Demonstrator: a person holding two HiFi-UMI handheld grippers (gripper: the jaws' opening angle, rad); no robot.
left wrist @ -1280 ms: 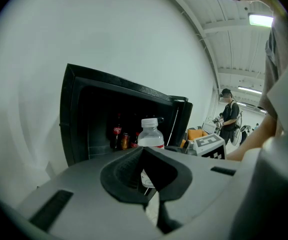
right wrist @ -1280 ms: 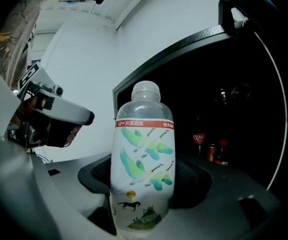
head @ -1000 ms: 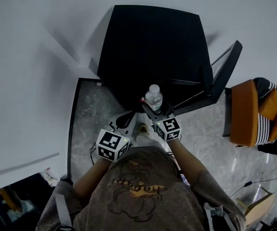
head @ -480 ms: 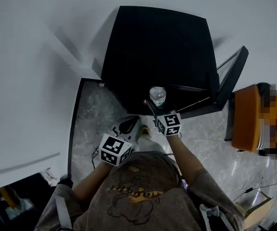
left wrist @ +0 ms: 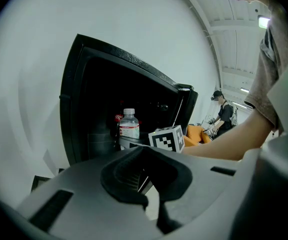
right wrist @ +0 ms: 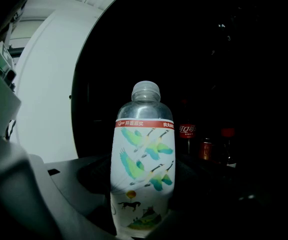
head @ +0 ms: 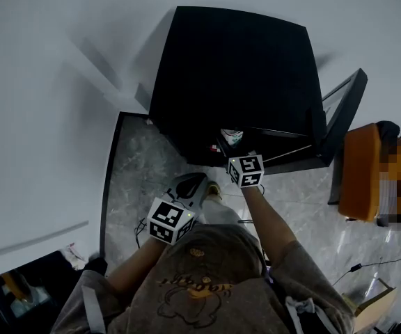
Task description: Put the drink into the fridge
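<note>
The drink is a clear water bottle [right wrist: 143,169] with a red band and a label of flying cranes. It stands upright in my right gripper [right wrist: 143,199], which is shut on its lower body. In the head view the bottle [head: 232,136] sits at the mouth of the black fridge [head: 235,68], half under its top edge, with the right gripper [head: 230,143] behind it. The fridge door [head: 343,113] hangs open to the right. My left gripper [left wrist: 149,184] is shut and holds nothing; it hangs low and left [head: 192,184], and its view shows the bottle [left wrist: 129,131] ahead.
Inside the dark fridge stand cola bottles [right wrist: 187,131] and a small can [right wrist: 205,148], to the right of the drink. An orange chair [head: 364,172] sits beyond the open door. White walls close off the left side. A person [left wrist: 224,114] stands far back.
My right gripper has carried the bottle forward, from in front of the fridge to its opening, where the top now partly hides it. The left gripper has sunk slightly.
</note>
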